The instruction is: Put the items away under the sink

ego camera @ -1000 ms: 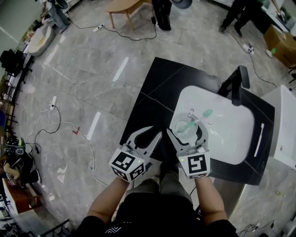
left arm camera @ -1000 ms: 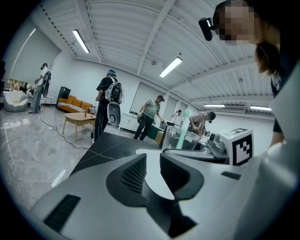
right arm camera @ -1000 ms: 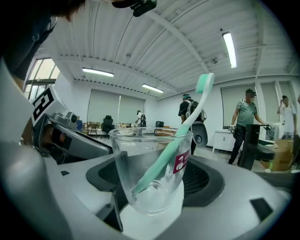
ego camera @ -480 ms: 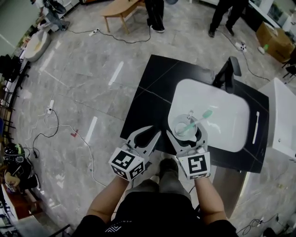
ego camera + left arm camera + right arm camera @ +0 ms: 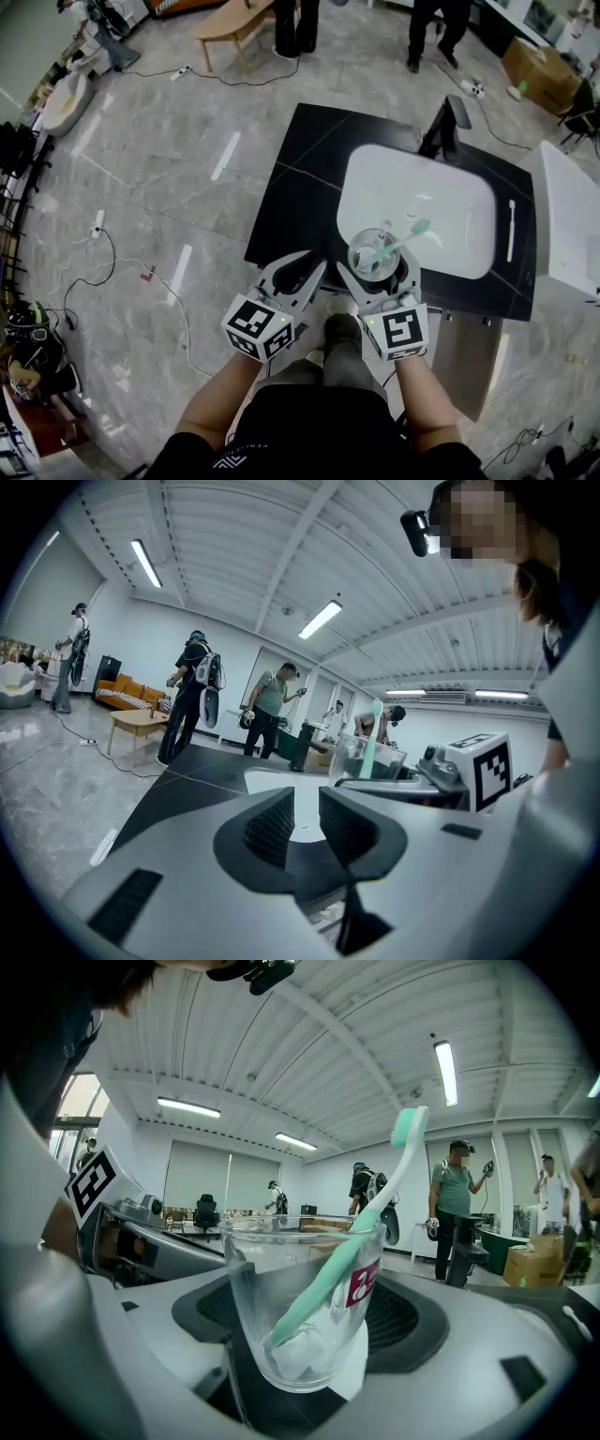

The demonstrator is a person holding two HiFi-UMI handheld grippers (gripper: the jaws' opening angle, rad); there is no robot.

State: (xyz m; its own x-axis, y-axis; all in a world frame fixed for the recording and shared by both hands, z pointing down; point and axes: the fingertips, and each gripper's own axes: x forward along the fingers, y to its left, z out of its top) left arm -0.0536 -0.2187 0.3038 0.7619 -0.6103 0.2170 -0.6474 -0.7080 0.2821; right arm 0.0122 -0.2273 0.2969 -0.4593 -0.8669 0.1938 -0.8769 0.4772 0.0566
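A clear glass [image 5: 372, 255] with a mint-green toothbrush [image 5: 403, 236] leaning in it is clamped between the jaws of my right gripper [image 5: 375, 269]. It hangs over the front rim of the white sink basin [image 5: 441, 197], which is set in a black countertop [image 5: 300, 178]. The right gripper view shows the glass [image 5: 300, 1307] upright with the toothbrush [image 5: 347, 1251] slanting up to the right and a red label on its side. My left gripper [image 5: 305, 272] is beside it on the left, off the counter's front edge. Its jaws [image 5: 295, 822] stand a narrow gap apart with nothing between them.
A black faucet [image 5: 442, 127] stands at the back of the sink. A white unit [image 5: 567, 225] adjoins the counter on the right, and a grey panel [image 5: 464, 361] hangs below the front edge. Cables [image 5: 103, 244] lie on the floor to the left. People [image 5: 291, 23] stand by a wooden table [image 5: 234, 19].
The counter and sink have slid up and left in the head view. Both grippers keep their place in the view, and the glass stays held, now nearer the basin's front rim.
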